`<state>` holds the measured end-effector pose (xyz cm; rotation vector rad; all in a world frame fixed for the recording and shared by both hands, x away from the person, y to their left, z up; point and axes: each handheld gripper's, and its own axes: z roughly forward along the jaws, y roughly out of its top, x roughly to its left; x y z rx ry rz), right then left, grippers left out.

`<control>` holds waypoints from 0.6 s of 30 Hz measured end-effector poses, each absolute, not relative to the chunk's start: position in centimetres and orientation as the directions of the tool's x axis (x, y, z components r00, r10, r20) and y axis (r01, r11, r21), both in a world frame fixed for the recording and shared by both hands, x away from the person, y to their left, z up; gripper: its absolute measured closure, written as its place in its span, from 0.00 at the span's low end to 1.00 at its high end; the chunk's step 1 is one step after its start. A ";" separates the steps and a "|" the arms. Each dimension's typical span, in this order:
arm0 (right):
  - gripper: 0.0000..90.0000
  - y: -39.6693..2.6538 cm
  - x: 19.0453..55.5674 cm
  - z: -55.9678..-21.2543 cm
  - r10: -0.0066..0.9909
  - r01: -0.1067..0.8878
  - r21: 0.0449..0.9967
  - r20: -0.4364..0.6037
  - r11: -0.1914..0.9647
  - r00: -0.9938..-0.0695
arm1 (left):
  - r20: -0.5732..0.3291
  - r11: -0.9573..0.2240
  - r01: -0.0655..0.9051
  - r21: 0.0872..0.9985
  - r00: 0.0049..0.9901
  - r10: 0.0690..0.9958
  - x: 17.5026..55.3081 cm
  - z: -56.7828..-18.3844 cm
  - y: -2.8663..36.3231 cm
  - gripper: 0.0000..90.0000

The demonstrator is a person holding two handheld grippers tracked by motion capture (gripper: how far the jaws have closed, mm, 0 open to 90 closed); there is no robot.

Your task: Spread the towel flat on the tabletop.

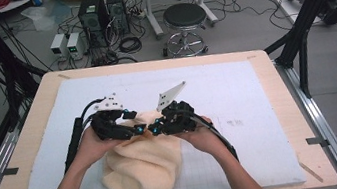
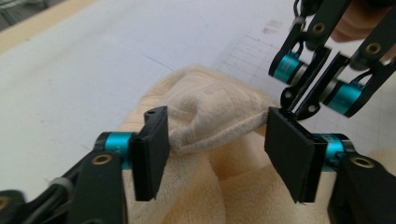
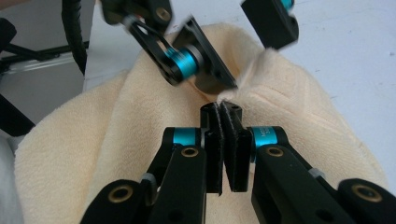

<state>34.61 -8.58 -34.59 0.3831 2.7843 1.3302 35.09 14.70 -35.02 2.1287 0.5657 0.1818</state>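
**Two grippers meet over a cream towel**

The right gripper [image 3: 223, 109] is clenched on a thin fold of the cream towel [image 1: 142, 171], its pads pressed together with cloth pinched at their tips. The left gripper [image 2: 212, 149] is released, its jaws standing apart around a raised ridge of towel without pressing it. The towel lies bunched on the white mat [image 1: 237, 94], near the table's [image 1: 27, 141] front edge, roughly mid-width.

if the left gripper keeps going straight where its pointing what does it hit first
Most likely the raised fold of the cream towel, which lies between and just ahead of the left gripper's open jaws; depth is hard to judge.
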 end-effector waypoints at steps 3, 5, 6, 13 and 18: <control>0.97 -9.0 34.8 -34.6 0.231 0.211 0.778 0.088 0.592 -0.969 | -0.079 -0.512 0.316 0.799 0.899 0.431 35.3 -35.3 14.5 0.71; 0.97 -9.2 34.8 -34.5 0.233 0.210 0.784 0.086 0.584 -0.969 | -0.076 -0.522 0.311 0.795 0.903 0.422 35.4 -35.5 14.3 0.85; 0.97 -9.3 34.8 -34.4 0.233 0.216 0.784 0.093 0.582 -0.968 | -0.078 -0.520 0.312 0.795 0.903 0.423 35.5 -35.5 14.3 0.89; 0.80 -10.1 34.8 -34.8 0.269 0.225 0.809 0.086 0.544 -0.959 | -0.045 -0.510 0.323 0.797 0.875 0.483 35.5 -35.2 15.3 0.95; 0.65 -10.9 35.1 -37.1 0.335 0.279 0.780 0.094 0.560 -0.937 | -0.046 -0.472 0.346 0.811 0.841 0.539 35.3 -35.0 17.8 0.95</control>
